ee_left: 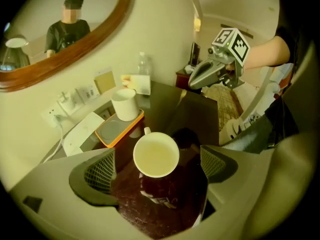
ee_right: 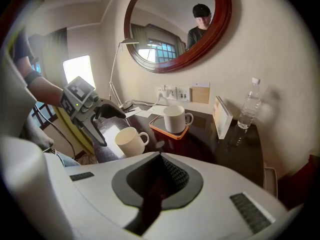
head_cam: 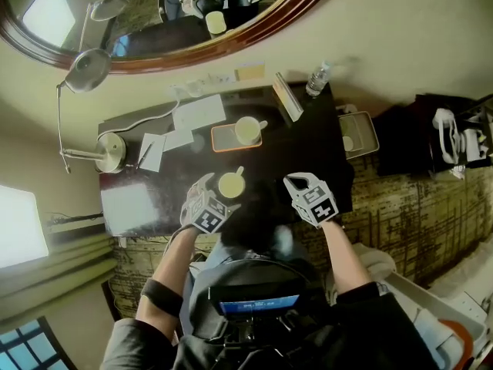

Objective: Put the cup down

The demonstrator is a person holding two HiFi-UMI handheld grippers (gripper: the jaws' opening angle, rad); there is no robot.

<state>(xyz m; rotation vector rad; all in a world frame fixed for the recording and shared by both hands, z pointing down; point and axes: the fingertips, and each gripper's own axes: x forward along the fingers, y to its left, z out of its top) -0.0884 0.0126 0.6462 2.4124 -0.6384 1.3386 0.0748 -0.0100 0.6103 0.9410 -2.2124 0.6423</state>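
Near the front edge of the dark surface (head_cam: 304, 149): cream cup (head_cam: 231, 184), upright, empty inside, handle turned toward the wall. Left claw (ee_left: 157, 166) wide, one pad on each side of the cup, neither touching it. Right claw (ee_right: 160, 176) closed on nothing, off to the cup's right. Just behind: second cup (head_cam: 247, 129) on orange tray (head_cam: 221, 139); farther back papers (head_cam: 199, 112), water bottle (head_cam: 317, 78), desk lamp (head_cam: 112, 151).

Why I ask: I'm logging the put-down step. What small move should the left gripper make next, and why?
Probably draw the left gripper straight back and up, off the cup. The cup stands upright on the dark table, and the jaws stand wide apart either side without touching it, so it is released; sideways motion could knock it.
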